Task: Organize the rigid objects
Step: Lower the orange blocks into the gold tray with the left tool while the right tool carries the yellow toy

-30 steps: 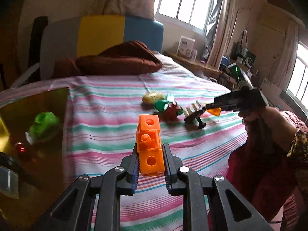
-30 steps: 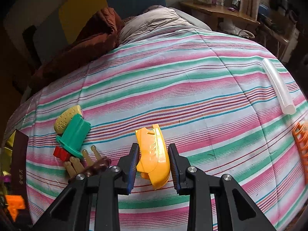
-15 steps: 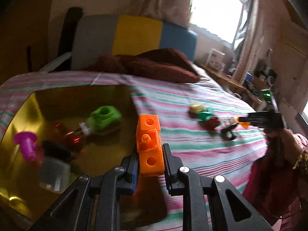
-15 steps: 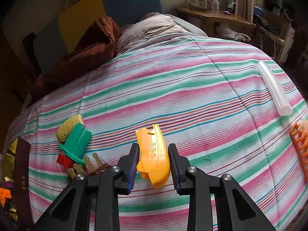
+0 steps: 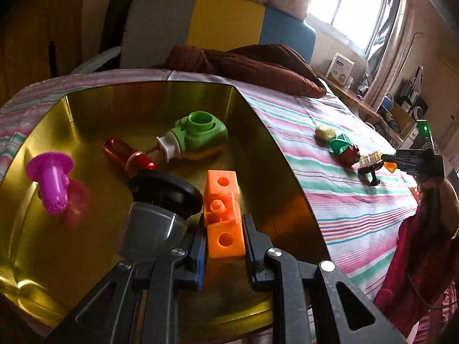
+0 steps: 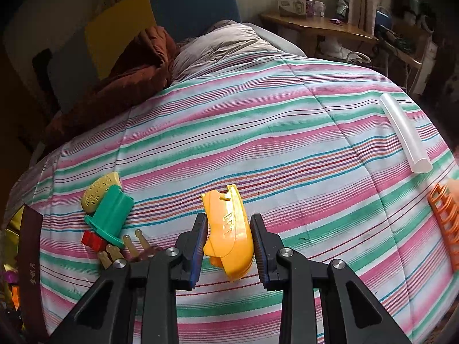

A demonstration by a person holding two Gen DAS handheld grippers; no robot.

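Note:
My left gripper (image 5: 224,239) is shut on an orange block stack (image 5: 222,215) and holds it over the gold box (image 5: 275,154). In the box lie a green toy (image 5: 200,132), a red piece (image 5: 126,154), a purple piece (image 5: 51,183) and a grey cup with a black lid (image 5: 155,218). My right gripper (image 6: 229,240) is shut on a yellow-orange plastic piece (image 6: 229,229) above the striped bed; it also shows in the left wrist view (image 5: 413,160). Near it lie a green toy (image 6: 112,218), a yellow piece (image 6: 99,190), a red block (image 6: 91,240) and a brown pegged piece (image 6: 129,249).
A clear tube (image 6: 404,132) and an orange comb-like piece (image 6: 444,220) lie at the bed's right. A brown blanket (image 6: 123,80) and pillow are at the head. A wooden side table (image 6: 315,25) stands beyond. The gold box's edge (image 6: 28,258) shows at left.
My left gripper has swung left with the orange blocks, from over the bed to over the gold box. My right gripper has barely moved with the yellow-orange piece.

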